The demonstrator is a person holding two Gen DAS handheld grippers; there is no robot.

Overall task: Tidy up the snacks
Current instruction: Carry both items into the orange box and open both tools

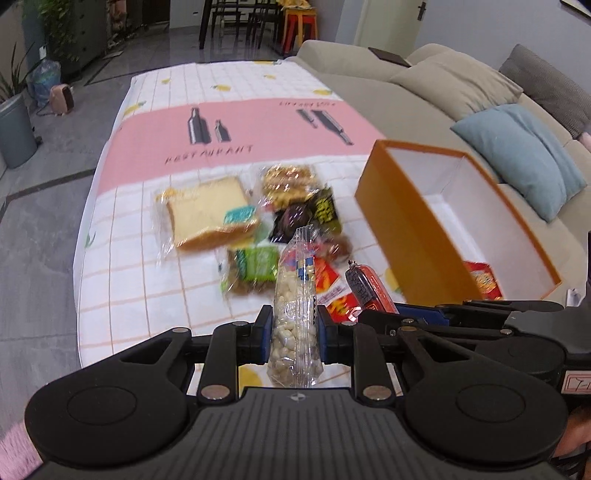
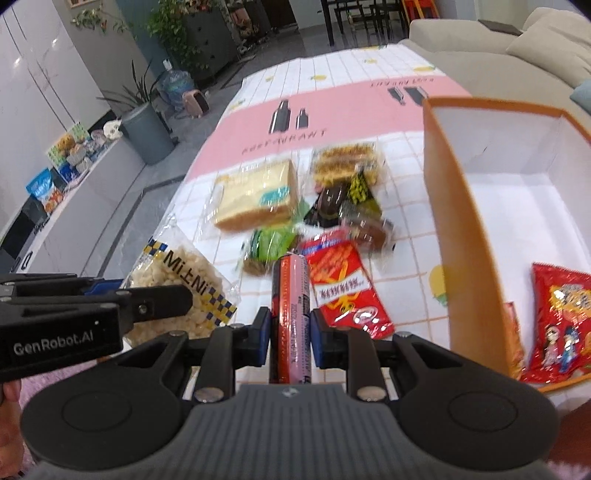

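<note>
Left gripper (image 1: pixel 294 330) pinches the puffed-rice bag (image 1: pixel 295 295); right gripper (image 2: pixel 290 334) pinches the sausage stick (image 2: pixel 291 317), long axis running along the fingers. The orange box (image 2: pixel 436 206) lies right of both (right hand nearer).

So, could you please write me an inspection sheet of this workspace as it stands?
Surface: table under a white-and-pink tablecloth.
Job's things: orange box open, red snack bag inside; bread, waffles, dark packets, green packet and red packet loose on the cloth.
Clutter: nothing seen.
Grippers: left gripper shut on a puffed-rice bag; right gripper shut on a sausage.
Cables: nothing seen.
Surroundings: sofa with blue cushion, potted plants, dining chairs.
</note>
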